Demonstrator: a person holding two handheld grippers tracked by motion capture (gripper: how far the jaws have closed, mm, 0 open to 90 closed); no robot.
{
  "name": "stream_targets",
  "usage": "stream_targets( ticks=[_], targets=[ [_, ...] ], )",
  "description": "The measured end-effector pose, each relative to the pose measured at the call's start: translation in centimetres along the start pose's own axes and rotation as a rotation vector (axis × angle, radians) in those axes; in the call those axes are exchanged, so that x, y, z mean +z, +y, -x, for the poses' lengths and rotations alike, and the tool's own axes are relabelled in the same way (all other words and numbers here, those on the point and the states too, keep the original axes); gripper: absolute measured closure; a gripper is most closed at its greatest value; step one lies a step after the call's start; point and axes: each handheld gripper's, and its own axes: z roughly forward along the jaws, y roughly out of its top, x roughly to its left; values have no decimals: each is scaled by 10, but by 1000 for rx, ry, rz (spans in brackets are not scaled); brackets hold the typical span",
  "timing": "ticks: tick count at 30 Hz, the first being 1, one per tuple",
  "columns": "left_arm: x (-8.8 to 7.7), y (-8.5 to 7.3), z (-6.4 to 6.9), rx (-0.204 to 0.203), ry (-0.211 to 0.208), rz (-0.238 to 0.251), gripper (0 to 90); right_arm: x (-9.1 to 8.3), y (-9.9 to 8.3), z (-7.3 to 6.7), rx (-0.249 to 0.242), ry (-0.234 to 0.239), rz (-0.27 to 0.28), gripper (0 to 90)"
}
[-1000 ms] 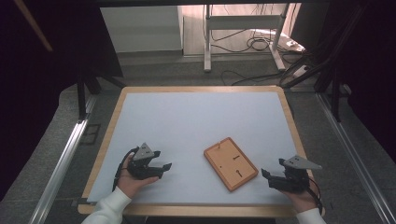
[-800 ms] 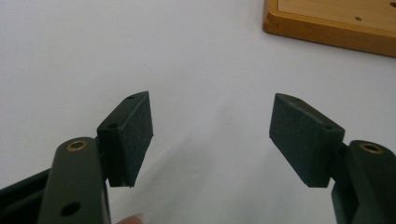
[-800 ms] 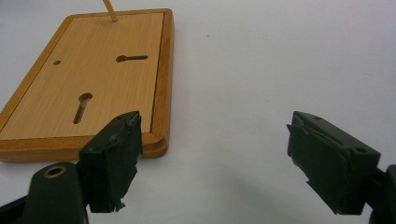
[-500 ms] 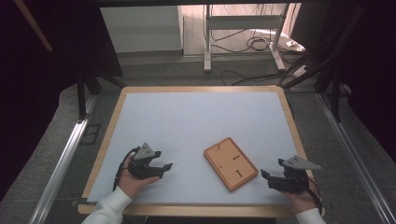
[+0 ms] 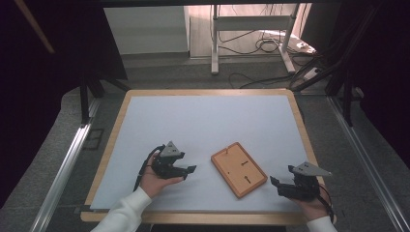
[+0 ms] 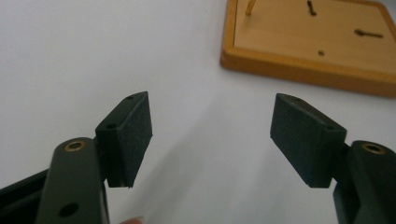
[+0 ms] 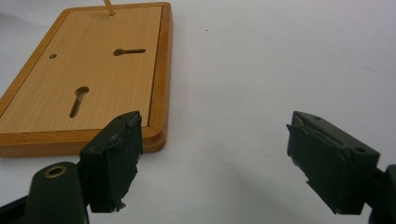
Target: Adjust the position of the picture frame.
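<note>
Wooden board (image 6: 317, 44), far end cropped

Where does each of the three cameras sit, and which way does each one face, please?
High view: above the near side, looking forward and down on the table; both hands, left gripper and right gripper show.
Left gripper view: on that gripper, looking along its open jaws toward the wooden board.
Right gripper view: on that gripper, jaws open, the board ahead to its left.
All three share the board.
</note>
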Motion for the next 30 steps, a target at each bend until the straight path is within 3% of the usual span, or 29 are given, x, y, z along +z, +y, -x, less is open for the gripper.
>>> stream_targets(
  ticks=[7,21,30],
  targets=[
    [19,21,12,13,-16,-2,291,0,0,-1,-3,-3,-3,182],
    [53,43,24,48,-35,-29,319,0,-1,1,-4,-7,-9,182],
    [82,55,26,33,-39,-17,339,0,-2,1,-5,-8,-14,182]
  ],
)
